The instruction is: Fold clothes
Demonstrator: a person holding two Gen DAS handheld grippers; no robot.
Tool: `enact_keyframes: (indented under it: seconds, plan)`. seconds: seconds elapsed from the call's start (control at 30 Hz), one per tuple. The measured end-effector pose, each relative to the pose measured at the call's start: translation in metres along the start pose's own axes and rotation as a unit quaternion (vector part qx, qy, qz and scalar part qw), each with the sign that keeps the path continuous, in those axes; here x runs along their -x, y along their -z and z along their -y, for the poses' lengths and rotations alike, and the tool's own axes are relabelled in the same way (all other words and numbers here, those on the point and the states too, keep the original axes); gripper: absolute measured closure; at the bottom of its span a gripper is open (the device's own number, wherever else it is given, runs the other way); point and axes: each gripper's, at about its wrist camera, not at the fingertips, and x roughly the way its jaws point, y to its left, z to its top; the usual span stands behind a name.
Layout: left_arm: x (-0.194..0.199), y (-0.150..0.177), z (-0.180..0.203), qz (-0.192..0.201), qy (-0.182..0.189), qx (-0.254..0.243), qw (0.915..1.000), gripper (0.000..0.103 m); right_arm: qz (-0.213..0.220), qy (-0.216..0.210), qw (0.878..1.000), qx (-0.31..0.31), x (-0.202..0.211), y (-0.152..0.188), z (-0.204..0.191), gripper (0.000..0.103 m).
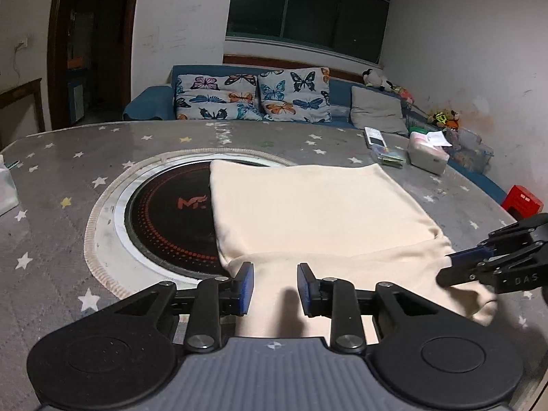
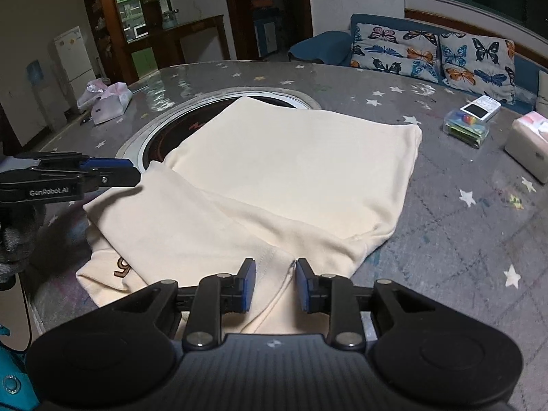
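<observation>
A cream garment (image 1: 318,212) lies folded flat on the table, its far corner over a round black cooktop (image 1: 171,219). A second layer sticks out along its near edge, and brown print (image 2: 121,267) shows at the near left corner. My left gripper (image 1: 275,286) is open, low over the near edge, with cloth running under and between its blue pads. My right gripper (image 2: 275,284) is open too, over a seam at the near right part of the garment (image 2: 291,164). Each gripper shows in the other view: the right gripper (image 1: 445,267) at the cloth's right corner, the left gripper (image 2: 135,171) at its left edge.
The grey star-patterned table (image 1: 68,239) carries a tissue box (image 1: 428,154), a remote (image 1: 375,137) and a small clear box (image 2: 465,126) at the far right, and a pink bag (image 2: 109,99) at the far left. A blue sofa with butterfly cushions (image 1: 253,97) stands behind. A gloved hand (image 2: 17,236) holds the left gripper.
</observation>
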Motion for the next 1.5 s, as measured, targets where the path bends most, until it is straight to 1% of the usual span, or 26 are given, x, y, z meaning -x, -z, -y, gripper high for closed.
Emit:
enact_keyframes:
  seconds: [0.1, 0.23, 0.33, 0.47, 0.53, 0.57, 0.63, 0.7, 0.8, 0.83, 0.87, 1.0, 1.03, 1.13, 1.23, 1.3, 1.37, 1.5]
  plan:
    - [-0.004, 0.002, -0.003, -0.004, -0.006, 0.005, 1.0000, 0.073, 0.001, 0.011, 1.000, 0.020, 0.002, -0.004, -0.006, 0.094]
    - [-0.008, 0.001, -0.008, -0.005, -0.016, 0.011, 0.9998, 0.073, 0.024, 0.019, 0.999, 0.031, 0.014, -0.017, -0.010, 0.097]
    - [-0.009, 0.001, -0.011, -0.004, -0.022, 0.014, 0.9996, 0.073, 0.038, 0.029, 0.998, 0.035, 0.020, -0.023, -0.010, 0.097]
    - [-0.009, 0.000, -0.013, -0.004, -0.028, 0.014, 0.9995, 0.073, 0.016, 0.045, 0.999, 0.018, 0.003, -0.018, 0.000, 0.095]
    - [-0.007, -0.003, -0.011, -0.002, -0.024, 0.007, 0.9997, 0.073, 0.017, 0.051, 0.998, 0.017, 0.002, -0.016, 0.001, 0.091]
    - [-0.006, -0.004, -0.009, 0.001, -0.020, 0.003, 0.9998, 0.073, 0.021, 0.055, 0.998, 0.018, 0.004, -0.015, 0.001, 0.090]
    - [-0.004, -0.008, -0.003, 0.006, -0.004, -0.008, 0.9999, 0.074, 0.033, 0.057, 0.998, 0.020, 0.010, -0.017, 0.001, 0.090]
    - [-0.006, -0.013, 0.006, 0.007, 0.019, -0.021, 0.9996, 0.075, 0.041, 0.050, 0.998, 0.026, 0.013, -0.020, -0.002, 0.090]
    - [-0.017, -0.017, 0.024, 0.000, 0.053, -0.048, 0.9975, 0.076, 0.037, 0.027, 0.998, 0.040, 0.008, -0.021, -0.008, 0.090]
    - [-0.021, -0.018, 0.029, -0.003, 0.063, -0.057, 0.9964, 0.079, 0.034, 0.022, 0.998, 0.043, 0.004, -0.021, -0.010, 0.090]
    - [-0.025, -0.018, 0.035, -0.006, 0.071, -0.066, 0.9953, 0.080, 0.031, 0.018, 0.998, 0.045, 0.001, -0.021, -0.011, 0.090]
    - [-0.045, -0.018, 0.045, -0.019, 0.063, -0.084, 0.9942, 0.085, 0.024, 0.012, 0.998, 0.050, -0.013, -0.022, -0.015, 0.089]
    - [-0.047, -0.018, 0.043, -0.018, 0.059, -0.081, 0.9948, 0.085, 0.023, 0.012, 0.998, 0.051, -0.017, -0.023, -0.016, 0.087]
    - [-0.051, -0.018, 0.038, -0.017, 0.044, -0.071, 0.9964, 0.085, 0.021, 0.017, 0.999, 0.042, -0.023, -0.021, -0.013, 0.088]
    - [-0.054, -0.018, 0.033, -0.016, 0.030, -0.062, 0.9975, 0.085, 0.034, 0.015, 0.999, 0.038, -0.017, -0.023, -0.015, 0.087]
    - [-0.050, -0.019, 0.033, -0.012, 0.033, -0.057, 0.9978, 0.085, 0.042, 0.005, 0.998, 0.042, -0.016, -0.025, -0.019, 0.085]
    - [-0.045, -0.020, 0.035, -0.010, 0.041, -0.057, 0.9975, 0.085, 0.039, -0.002, 0.998, 0.051, -0.020, -0.028, -0.024, 0.083]
    - [-0.036, -0.019, 0.042, -0.008, 0.061, -0.068, 0.9958, 0.085, 0.027, 0.012, 0.998, 0.063, -0.035, -0.030, -0.028, 0.082]
